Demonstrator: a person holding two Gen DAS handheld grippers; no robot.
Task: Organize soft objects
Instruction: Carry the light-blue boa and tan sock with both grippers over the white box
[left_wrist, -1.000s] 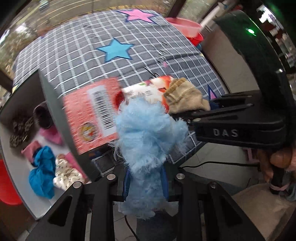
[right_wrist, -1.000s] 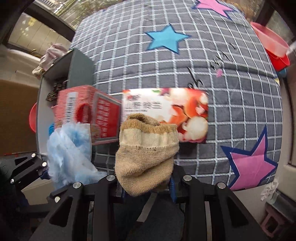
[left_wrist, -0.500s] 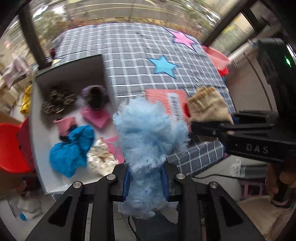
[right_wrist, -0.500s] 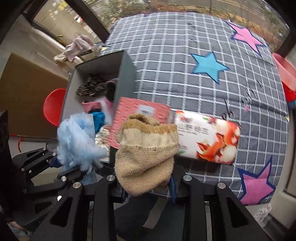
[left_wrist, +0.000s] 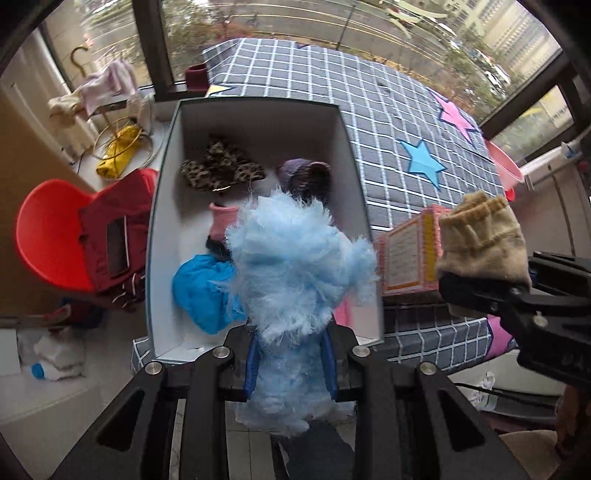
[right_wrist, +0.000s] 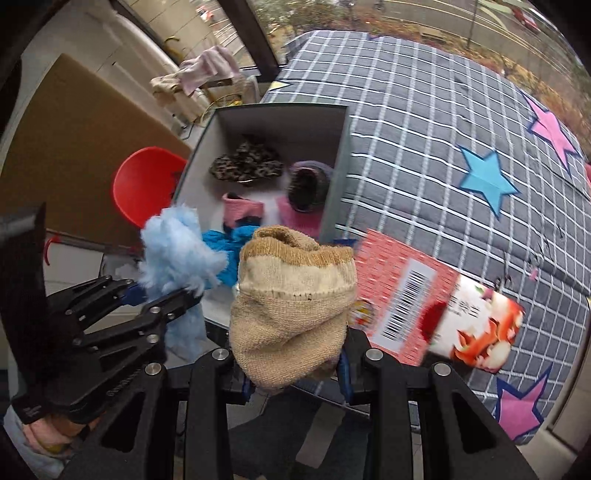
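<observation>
My left gripper (left_wrist: 291, 354) is shut on a fluffy light-blue sock (left_wrist: 295, 266) and holds it above the near end of an open white box (left_wrist: 166, 206). My right gripper (right_wrist: 295, 373) is shut on a beige knit sock (right_wrist: 291, 306), just right of the left one; the sock also shows in the left wrist view (left_wrist: 484, 240). The box (right_wrist: 336, 170) holds a leopard-print piece (left_wrist: 221, 170), a purple one (left_wrist: 306, 177), a pink sock (left_wrist: 221, 218) and a bright blue one (left_wrist: 203, 291). The fluffy sock hides part of the box floor.
The box stands at the left edge of a grey checked mattress (left_wrist: 399, 122) with star patches. A pink carton (right_wrist: 399, 295) and a fruit-print carton (right_wrist: 484, 328) lie right of the box. A red chair (left_wrist: 48, 236) stands left of the box.
Both grippers have swung left with their socks, from over the cartons to the near end of the open box. The box interior has come fully into view.
</observation>
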